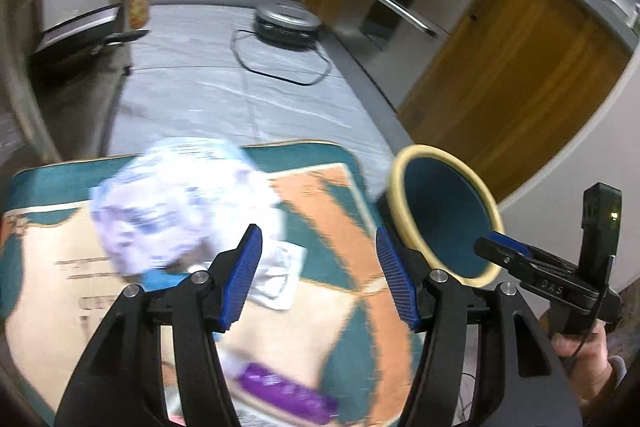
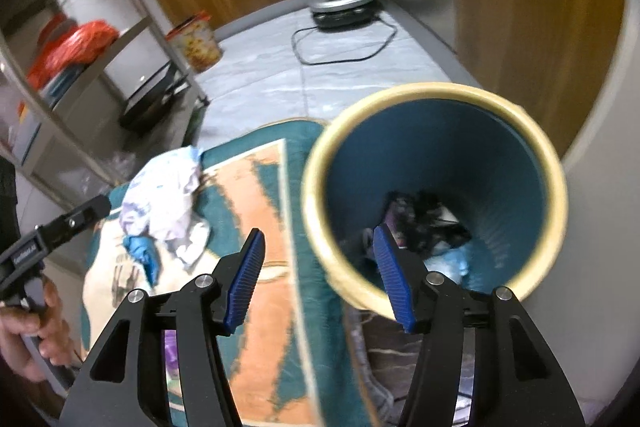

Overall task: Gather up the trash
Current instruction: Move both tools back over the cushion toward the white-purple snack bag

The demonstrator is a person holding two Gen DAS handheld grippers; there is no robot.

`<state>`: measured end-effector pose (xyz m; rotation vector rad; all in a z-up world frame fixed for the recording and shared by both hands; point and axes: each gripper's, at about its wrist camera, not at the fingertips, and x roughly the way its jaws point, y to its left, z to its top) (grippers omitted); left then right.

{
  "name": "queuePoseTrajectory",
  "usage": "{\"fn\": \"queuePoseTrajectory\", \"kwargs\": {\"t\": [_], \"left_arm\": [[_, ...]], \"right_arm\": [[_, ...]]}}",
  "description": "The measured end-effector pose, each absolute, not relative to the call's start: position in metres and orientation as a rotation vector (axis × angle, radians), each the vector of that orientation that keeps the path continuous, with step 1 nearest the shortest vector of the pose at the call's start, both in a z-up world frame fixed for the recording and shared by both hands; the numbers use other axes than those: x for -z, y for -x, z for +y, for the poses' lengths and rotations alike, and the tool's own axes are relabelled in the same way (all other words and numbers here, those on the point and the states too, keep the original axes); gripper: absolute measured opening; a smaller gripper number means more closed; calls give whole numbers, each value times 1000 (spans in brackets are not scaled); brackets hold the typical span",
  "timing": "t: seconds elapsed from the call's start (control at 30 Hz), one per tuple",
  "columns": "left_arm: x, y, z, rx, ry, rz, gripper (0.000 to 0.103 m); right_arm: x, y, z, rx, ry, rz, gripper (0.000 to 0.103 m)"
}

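1. On the floor, a teal and orange rug [image 1: 332, 211] lies over grey tiles, with a blue bin [image 2: 436, 195] standing at its right edge.
2. The bin has a cream rim and tilts toward the cameras; dark scraps and a pale blue piece lie at its bottom.
3. A crumpled white plastic bag [image 1: 180, 207] rests on the rug, left of the bin and well apart from it; faint print shows on it but is too blurred to read.
4. A blue glove [image 2: 140, 251] lies just beside the bag, touching its lower edge.
5. A purple wrapper [image 1: 288, 391] lies on the rug nearer the cameras, its lettering unreadable.
6. The left claw [image 1: 320, 275] hangs above the rug with its blue pads wide apart, holding nothing.
7. The right claw [image 2: 320, 275] hovers at the bin's near rim, pads likewise spread and empty; its right pad overlaps the bin's mouth in the right wrist view.
8. Seen from the left wrist view, the right claw's side carries small embossed characters, too blurred to read with any certainty.
9. A round robot vacuum [image 1: 288, 21] sits on the tiles by the wooden cabinets, a black cable looped in front of it.
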<state>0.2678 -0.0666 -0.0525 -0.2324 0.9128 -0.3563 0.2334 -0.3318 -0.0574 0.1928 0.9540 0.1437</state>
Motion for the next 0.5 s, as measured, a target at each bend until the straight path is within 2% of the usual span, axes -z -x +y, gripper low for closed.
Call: {"fn": "queuePoseTrajectory", "kwargs": {"t": [0.5], "left_arm": [[67, -282, 46, 201, 183, 903, 61]], "right_arm": [[74, -275, -209, -301, -55, 1021, 62]]}}
